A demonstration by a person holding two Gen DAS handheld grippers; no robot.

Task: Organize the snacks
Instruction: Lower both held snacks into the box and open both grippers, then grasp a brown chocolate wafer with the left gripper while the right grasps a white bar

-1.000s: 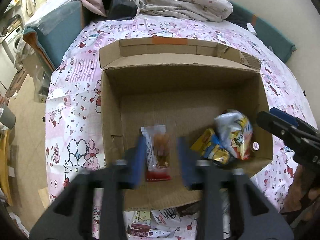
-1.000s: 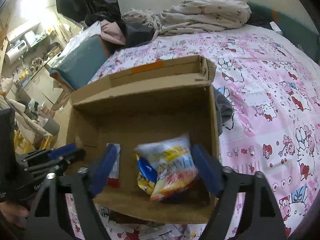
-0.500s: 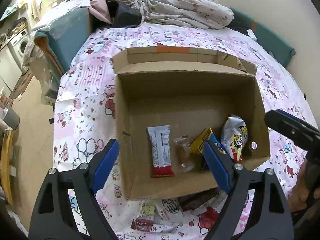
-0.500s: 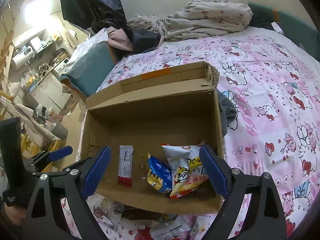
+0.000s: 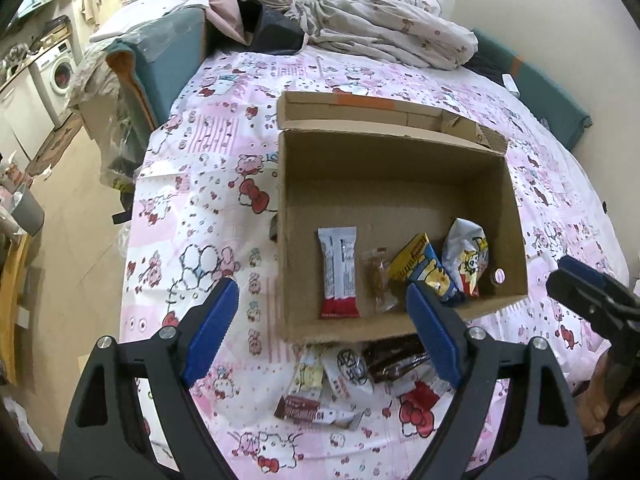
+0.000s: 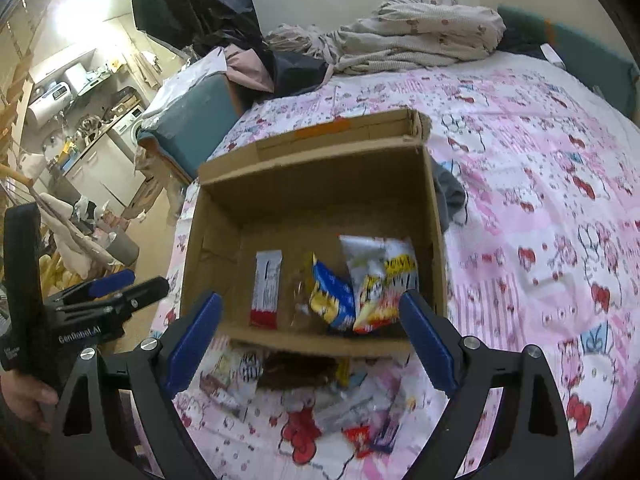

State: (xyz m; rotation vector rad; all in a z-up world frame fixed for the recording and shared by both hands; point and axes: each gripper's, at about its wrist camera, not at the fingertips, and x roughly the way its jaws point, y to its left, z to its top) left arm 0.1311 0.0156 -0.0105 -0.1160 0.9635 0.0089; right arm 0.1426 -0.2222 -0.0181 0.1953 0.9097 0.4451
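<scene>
A rumpled blanket [image 5: 384, 28] lies at the bed's far edge; a washing machine [image 5: 56, 76] stands beyond the bed's left edge.

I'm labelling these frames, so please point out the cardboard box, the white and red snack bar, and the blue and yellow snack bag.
cardboard box [image 5: 400, 168]: left wrist view, on its inner far wall.
white and red snack bar [image 5: 339, 272]: left wrist view, middle of the wrapper.
blue and yellow snack bag [image 6: 334, 296]: right wrist view, middle of the bag.
</scene>
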